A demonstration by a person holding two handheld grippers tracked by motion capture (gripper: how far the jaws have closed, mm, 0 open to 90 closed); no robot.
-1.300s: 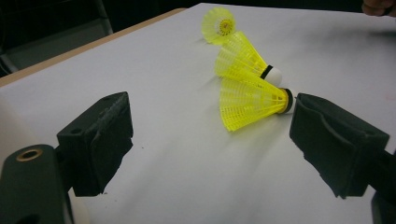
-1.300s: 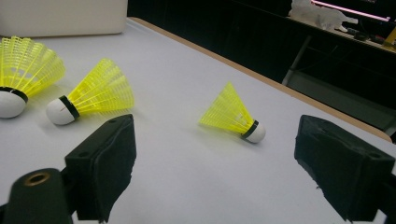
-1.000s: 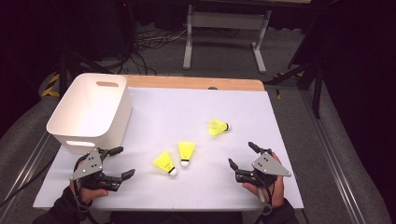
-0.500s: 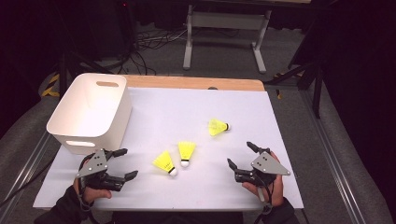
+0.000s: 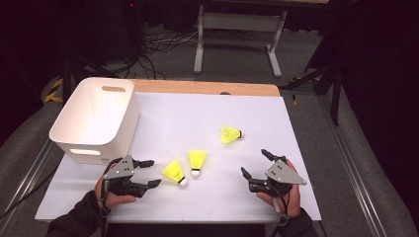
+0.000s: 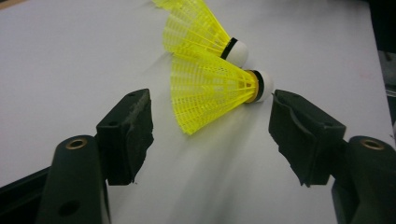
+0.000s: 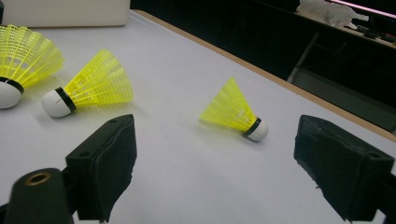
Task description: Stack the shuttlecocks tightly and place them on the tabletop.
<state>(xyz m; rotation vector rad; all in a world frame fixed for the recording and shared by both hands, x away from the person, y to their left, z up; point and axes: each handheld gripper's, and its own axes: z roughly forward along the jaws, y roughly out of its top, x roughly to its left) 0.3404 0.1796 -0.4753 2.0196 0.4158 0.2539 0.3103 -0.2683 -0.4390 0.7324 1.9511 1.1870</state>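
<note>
The shuttlecock (image 6: 212, 91) has a ribbed yellow plastic skirt; the tongs (image 6: 212, 126) are matt black and rough-edged.

Brightly and evenly lit from overhead across the white worktop (image 5: 207, 123), with dark, murky surroundings beyond its edges. Soft, short shadows under the yellow shuttlecocks (image 6: 210, 88). Slightly soft, grainy high view; near black jaws a little blurred in both gripper views, with faint glare on the worktop's surface.
</note>
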